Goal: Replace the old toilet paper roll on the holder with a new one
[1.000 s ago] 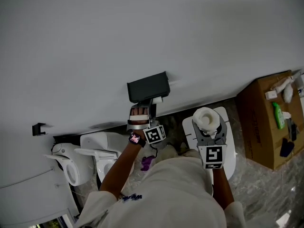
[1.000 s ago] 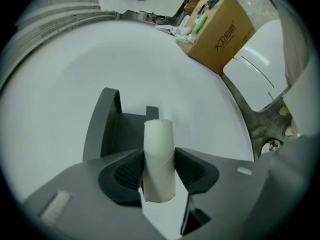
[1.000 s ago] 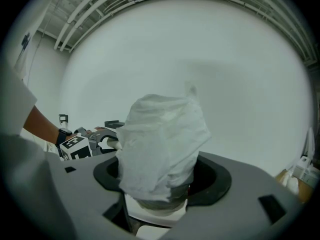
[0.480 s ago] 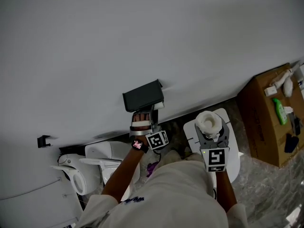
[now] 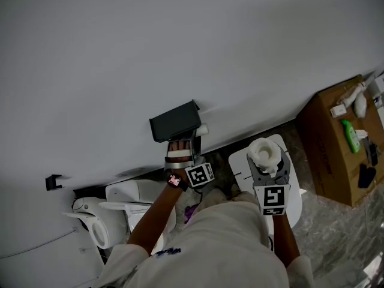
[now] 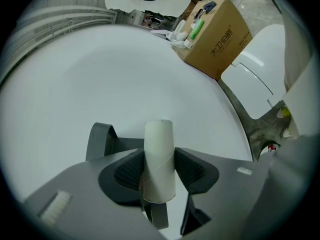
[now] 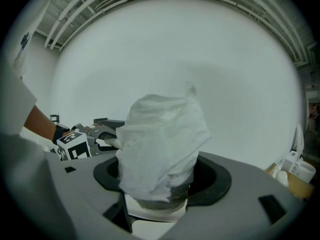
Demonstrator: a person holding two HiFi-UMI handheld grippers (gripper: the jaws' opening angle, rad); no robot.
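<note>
Okay, the cardboard tube (image 6: 159, 159), the bare core of the old roll, is pinched crosswise between the pads of the left gripper (image 6: 159, 170). The jaws are pressed onto its sides, and it stands nearly upright in the left gripper view. In the head view the tube (image 5: 202, 129) pokes out just below the right end of the dark holder (image 5: 174, 120), which is fixed to the white wall (image 5: 180, 41). I can't tell whether it touches the holder. The left gripper (image 5: 192, 140) points up at the holder from just beneath it, with the hand (image 5: 177, 152) behind it.

The new roll (image 7: 162, 144) sits in the right gripper (image 7: 162, 179). The jaws are spread wide and clamped around its lower part, and loose white paper is crumpled over its top. In the head view that roll (image 5: 262, 150) and the right gripper (image 5: 264, 159) hang over a closed toilet (image 5: 240, 164), well apart from the holder and to its right.

Further out, an open toilet (image 5: 96, 224) stands at lower left. A cardboard box (image 5: 330, 161) at far right has a green bottle (image 5: 350, 131) lying on top of it. A small black hook (image 5: 53, 182) is on the wall at far left.
</note>
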